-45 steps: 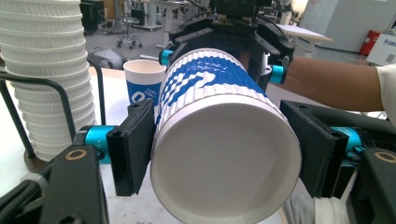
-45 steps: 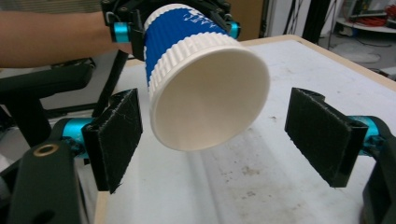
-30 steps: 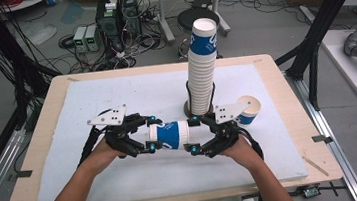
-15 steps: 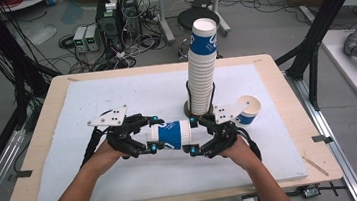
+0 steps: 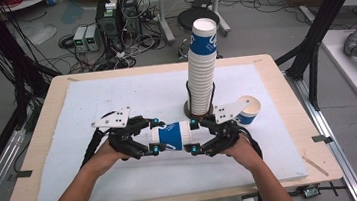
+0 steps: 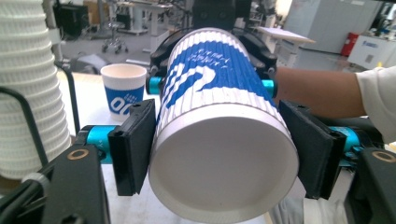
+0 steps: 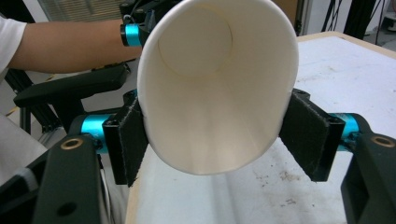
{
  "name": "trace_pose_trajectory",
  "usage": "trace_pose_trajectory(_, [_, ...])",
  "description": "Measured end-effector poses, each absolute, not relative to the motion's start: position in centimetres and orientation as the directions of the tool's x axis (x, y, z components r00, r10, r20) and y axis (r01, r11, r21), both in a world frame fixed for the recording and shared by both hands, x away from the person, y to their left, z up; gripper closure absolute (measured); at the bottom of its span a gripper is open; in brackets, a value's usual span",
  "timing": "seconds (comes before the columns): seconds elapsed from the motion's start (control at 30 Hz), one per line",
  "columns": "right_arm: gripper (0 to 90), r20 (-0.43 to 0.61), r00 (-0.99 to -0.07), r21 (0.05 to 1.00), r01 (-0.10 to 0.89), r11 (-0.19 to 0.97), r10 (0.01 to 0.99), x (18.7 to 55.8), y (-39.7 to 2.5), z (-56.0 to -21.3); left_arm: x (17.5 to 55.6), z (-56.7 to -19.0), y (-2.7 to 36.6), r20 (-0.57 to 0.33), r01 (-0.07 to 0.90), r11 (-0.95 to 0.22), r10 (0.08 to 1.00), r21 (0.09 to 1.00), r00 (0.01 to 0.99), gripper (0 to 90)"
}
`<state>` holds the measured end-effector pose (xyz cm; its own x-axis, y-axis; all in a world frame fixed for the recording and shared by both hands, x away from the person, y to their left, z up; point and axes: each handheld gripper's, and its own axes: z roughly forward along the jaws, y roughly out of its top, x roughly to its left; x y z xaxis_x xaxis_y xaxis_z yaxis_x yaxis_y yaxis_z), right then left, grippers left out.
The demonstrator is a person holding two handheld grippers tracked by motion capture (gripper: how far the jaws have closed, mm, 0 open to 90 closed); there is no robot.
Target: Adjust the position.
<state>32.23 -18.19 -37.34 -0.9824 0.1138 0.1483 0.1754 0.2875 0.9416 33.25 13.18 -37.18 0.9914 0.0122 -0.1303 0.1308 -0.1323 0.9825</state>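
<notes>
**One cup held sideways between two grippers**

The pale wooden table (image 5: 42,160) carries a white foam sheet (image 5: 115,94) over most of its top. Toward the far edge, right of centre, a tall stack of blue-and-white ribbed paper cups (image 5: 202,65) stands upright in a dark round holder. Just right of it, nearer the right edge, a single blue-and-white paper cup (image 5: 249,109) stands mouth up.

Near the middle of the near half, a blue-and-white ribbed paper cup (image 5: 172,136) lies on its side, held above the sheet, its long axis running left to right along the near edge. The left gripper (image 5: 152,136) clamps its pads on the base end; the right gripper (image 5: 195,136) clamps on the rim end.

The left gripper view shows the closed white bottom (image 6: 224,168) facing the camera, with the standing cup (image 6: 123,88) behind. The right gripper view looks straight into the open mouth (image 7: 219,84), the rim squeezed slightly oval between the pads.
</notes>
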Motion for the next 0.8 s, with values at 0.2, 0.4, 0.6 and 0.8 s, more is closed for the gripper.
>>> trace_pose_trajectory(0.2, [29.4,0.138,-0.981,0.937,0.175,0.303,0.139,32.4,-18.6,-36.8,33.2,-36.9,13.8,-0.183,0.199,-0.159,0.109,0.967,0.977,16.4])
trace_pose_trajectory(0.4, [29.4,0.120,-0.978,0.923,0.173,0.344,0.171,32.7,-18.9,-36.0,33.1,-36.3,14.7,-0.165,0.188,-0.203,0.126,0.961,0.978,16.4])
trace_pose_trajectory(0.6, [29.4,0.052,-0.979,0.875,0.140,0.464,0.196,32.9,-18.4,-34.4,33.1,-35.0,15.4,-0.139,0.171,-0.258,0.137,0.951,0.981,16.4])
trace_pose_trajectory(0.8, [29.4,-0.012,-0.982,0.811,0.102,0.576,0.191,33.1,-17.4,-33.1,33.0,-34.5,15.4,-0.117,0.162,-0.321,0.156,0.933,0.981,16.4])
